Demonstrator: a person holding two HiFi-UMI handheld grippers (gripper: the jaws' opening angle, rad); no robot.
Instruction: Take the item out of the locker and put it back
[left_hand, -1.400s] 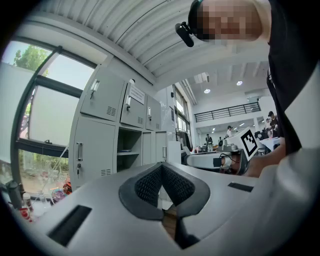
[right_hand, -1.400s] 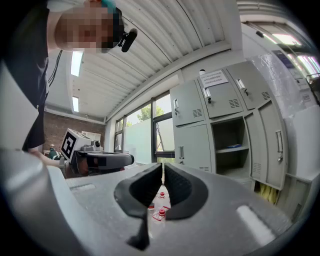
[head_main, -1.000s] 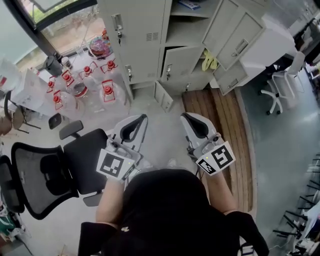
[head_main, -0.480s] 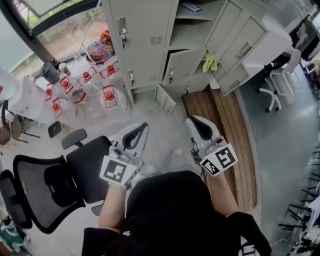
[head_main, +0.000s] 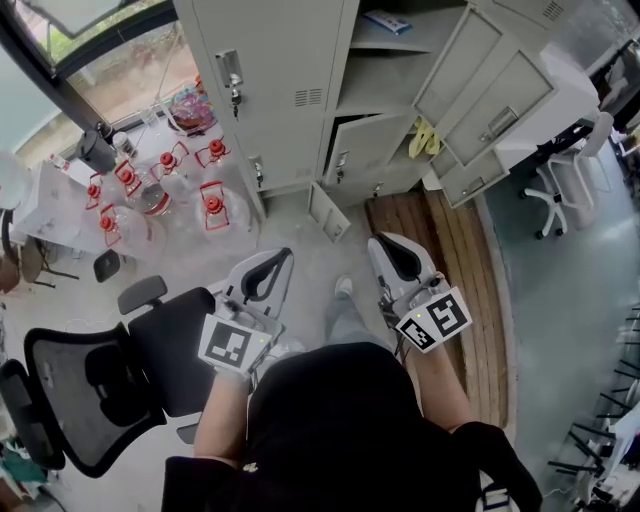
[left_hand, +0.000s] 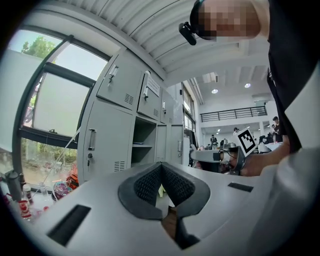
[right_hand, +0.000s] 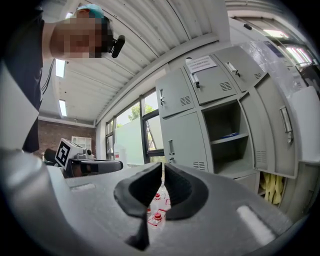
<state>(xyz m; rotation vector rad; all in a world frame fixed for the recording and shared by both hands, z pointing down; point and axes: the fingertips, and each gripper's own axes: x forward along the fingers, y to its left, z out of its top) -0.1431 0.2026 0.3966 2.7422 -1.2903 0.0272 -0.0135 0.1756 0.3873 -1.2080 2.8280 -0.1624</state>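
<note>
The grey lockers (head_main: 300, 90) stand ahead of me, with several doors swung open. A yellow item (head_main: 424, 138) lies in a lower open compartment, and it also shows at the right edge of the right gripper view as the yellow item (right_hand: 272, 187). A flat blue item (head_main: 385, 20) rests on an upper shelf; in the right gripper view the same blue item (right_hand: 229, 135) shows there. My left gripper (head_main: 284, 254) and right gripper (head_main: 375, 241) are held side by side at waist height, well short of the lockers. Both are shut with nothing between the jaws.
A black office chair (head_main: 100, 370) stands close on my left. Several large water bottles with red caps (head_main: 205, 205) sit by the window left of the lockers. A wooden platform (head_main: 450, 260) runs along the floor on the right, with a white chair (head_main: 565, 195) beyond it.
I have stepped toward the lockers, a foot now showing ahead on the floor. Both grippers keep their pose in front of me, still shut and empty.
</note>
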